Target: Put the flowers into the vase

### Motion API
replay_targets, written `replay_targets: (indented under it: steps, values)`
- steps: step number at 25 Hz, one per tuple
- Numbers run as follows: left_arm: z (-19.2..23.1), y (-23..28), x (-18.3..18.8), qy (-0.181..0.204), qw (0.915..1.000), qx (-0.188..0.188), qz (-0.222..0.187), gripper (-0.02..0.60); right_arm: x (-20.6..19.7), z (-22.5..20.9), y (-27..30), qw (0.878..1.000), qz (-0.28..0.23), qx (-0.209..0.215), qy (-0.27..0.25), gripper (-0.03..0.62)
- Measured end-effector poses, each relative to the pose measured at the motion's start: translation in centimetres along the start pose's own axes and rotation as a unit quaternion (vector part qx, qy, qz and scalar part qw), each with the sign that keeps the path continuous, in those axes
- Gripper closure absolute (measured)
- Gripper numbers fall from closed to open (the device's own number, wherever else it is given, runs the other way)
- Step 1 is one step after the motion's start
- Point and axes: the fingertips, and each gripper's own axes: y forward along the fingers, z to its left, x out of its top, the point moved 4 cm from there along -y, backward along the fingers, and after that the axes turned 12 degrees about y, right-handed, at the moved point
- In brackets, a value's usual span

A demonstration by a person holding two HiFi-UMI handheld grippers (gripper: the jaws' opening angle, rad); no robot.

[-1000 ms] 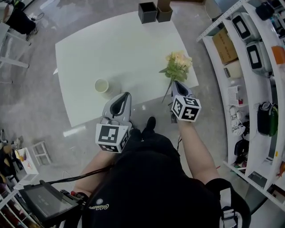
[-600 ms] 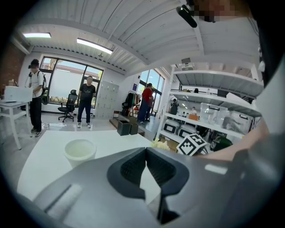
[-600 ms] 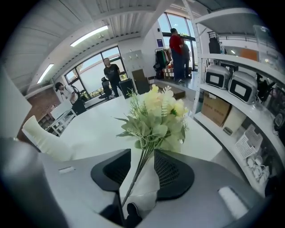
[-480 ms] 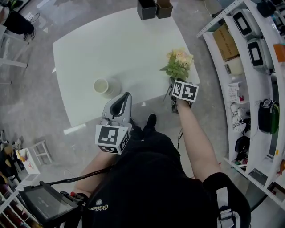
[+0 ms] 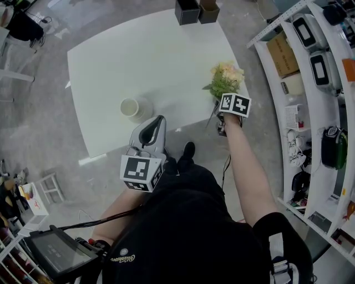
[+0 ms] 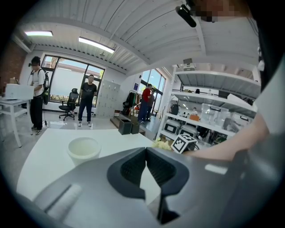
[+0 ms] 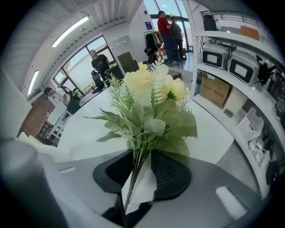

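Between the pads of the right claw (image 7: 141, 161): the thin green stems (image 7: 133, 178) of the flowers (image 7: 153, 104).
- Flowers: one bunch of cream blooms and serrated leaves, fanning out just past the claw tips. They lie at the right edge of the white table (image 5: 144, 61).
- Right claw: pointed steeply down with its jaws closing round the stems. A gap shows on one side, so it is not clamped.
- Left claw (image 6: 146, 151): jaws together at the tips with nothing between them. It is held over the near table edge.
- Vase (image 5: 129, 107): white, upright and open-mouthed. It stands on the table just ahead of the left claw and slightly to its left, and well apart from the right claw.
- Two dark boxes (image 5: 187, 11): beyond both claws, at the table's far edge.
- Shelving (image 5: 310, 72): to the right of the right claw, loaded with appliances and a cardboard box.
- Several people (image 6: 88, 100): standing far ahead of the left claw, near the windows.
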Motion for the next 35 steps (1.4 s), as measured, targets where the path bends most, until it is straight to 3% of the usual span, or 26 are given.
replay_targets:
  steps: [8,22,30,35]
  values:
    - [-0.4,-0.3,-0.1,-0.005,1.0,-0.005,-0.002,0.574,0.3,-0.5,0.2,0.999,0.027,0.015,0.023,0.512]
    - [-0.2,-0.9,0.0,-0.001,1.0,0.001,-0.003,0.574,0.5,-0.5,-0.8,1.0,0.003,0.009,0.009,0.551]
    - [-0.2,-1.6,0.7,0.003,0.9999,0.007,-0.012,0.574,1.7,1.9,-4.9,0.995,-0.087,0.047,-0.03,0.553]
    - [-0.1,-2.0,1.1,0.007,0.9997,0.012,-0.019,0.574,3.0,4.9,-9.4,0.978,-0.176,0.098,-0.058,0.553]
